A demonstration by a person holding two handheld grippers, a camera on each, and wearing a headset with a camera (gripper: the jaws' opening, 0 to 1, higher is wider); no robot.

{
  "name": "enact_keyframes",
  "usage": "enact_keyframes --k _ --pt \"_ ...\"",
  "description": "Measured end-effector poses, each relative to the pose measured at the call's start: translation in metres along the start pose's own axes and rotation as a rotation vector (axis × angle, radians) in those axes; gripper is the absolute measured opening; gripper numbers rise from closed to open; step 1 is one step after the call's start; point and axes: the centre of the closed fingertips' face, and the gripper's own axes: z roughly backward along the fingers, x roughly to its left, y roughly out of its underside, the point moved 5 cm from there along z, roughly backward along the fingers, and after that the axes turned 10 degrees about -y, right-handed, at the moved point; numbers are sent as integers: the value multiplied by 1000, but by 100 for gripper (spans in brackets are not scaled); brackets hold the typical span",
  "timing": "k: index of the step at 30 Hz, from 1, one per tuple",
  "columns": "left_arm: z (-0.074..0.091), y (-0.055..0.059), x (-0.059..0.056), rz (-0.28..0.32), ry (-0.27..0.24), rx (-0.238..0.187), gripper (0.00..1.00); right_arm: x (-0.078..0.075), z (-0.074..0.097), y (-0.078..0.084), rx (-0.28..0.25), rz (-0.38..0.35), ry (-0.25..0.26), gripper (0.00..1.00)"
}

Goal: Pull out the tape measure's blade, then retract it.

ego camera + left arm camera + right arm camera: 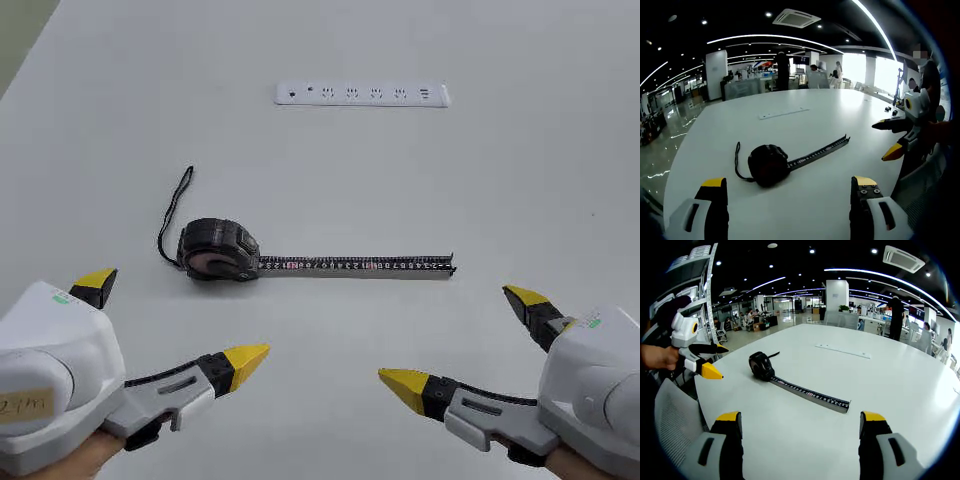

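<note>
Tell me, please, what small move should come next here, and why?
Probably bring the left gripper forward to the tape measure's case. The blade already lies extended on the table, the case sits nearer the left side, and this gripper and the right gripper are open, holding nothing.

The left hand-held gripper (182,321) and the right hand-held gripper (462,337) both hover near, jaws spread wide, holding nothing, well apart.

Tape measure (218,250) before power strip (362,94) (apart).
</note>
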Motion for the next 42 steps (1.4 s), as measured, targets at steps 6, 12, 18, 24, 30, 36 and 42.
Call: enact_keyframes --k 6,12,18,24,30,36,42 --pt "0 -1 -2 -5 2 2 100 0 0 2 4 -1 -5 100" --pt "-1 -1 -2 -2 -15 4 100 -1 0 2 2 -1 -7 100" --pt "-3 0 -3 4 -41 4 100 -4 0 3 8 1 -14 100" --pt "-4 0 -1 12 -70 12 100 -6 -2 5 29 39 -51 100" --pt "-5 1 0 9 -83 17 100 -8 -3 2 4 76 -75 97" --pt "-13 2 2 53 -145 30 100 -29 -8 4 36 116 -141 95" --pt "-18 1 5 87 -190 27 100 -39 -11 6 50 171 -198 91"
